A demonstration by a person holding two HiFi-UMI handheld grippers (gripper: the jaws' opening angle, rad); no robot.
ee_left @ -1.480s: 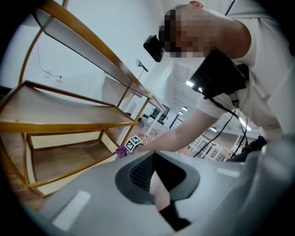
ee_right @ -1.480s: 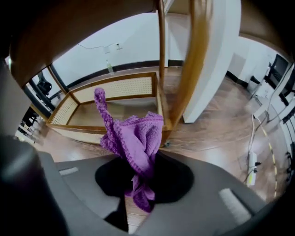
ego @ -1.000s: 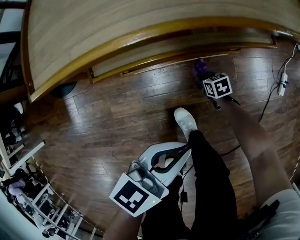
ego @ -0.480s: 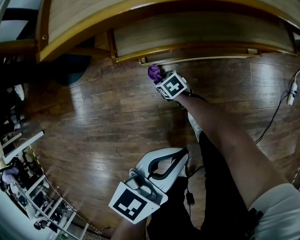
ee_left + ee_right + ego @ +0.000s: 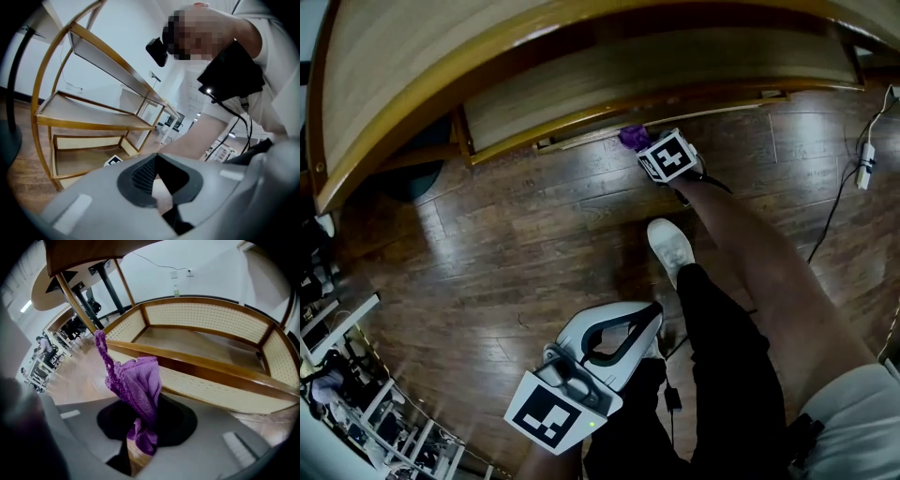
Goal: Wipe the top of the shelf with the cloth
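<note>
The wooden shelf unit fills the top of the head view: its pale top board has a curved golden rim, and a lower board shows beneath it. My right gripper, with its marker cube, is down near the floor at the front edge of the bottom shelf. It is shut on a purple cloth. In the right gripper view the cloth stands bunched up out of the shut right gripper, before the cane-walled bottom shelf. My left gripper hangs low by the person's leg, shut and holding nothing.
A white shoe stands on the dark plank floor just below the right gripper. A cable and power strip lie at the right. Metal racks with clutter sit at the lower left. The shelf's tiers show in the left gripper view.
My right gripper with the purple cloth has moved left and further forward, up to the bottom shelf's front edge. The left gripper has barely shifted.
</note>
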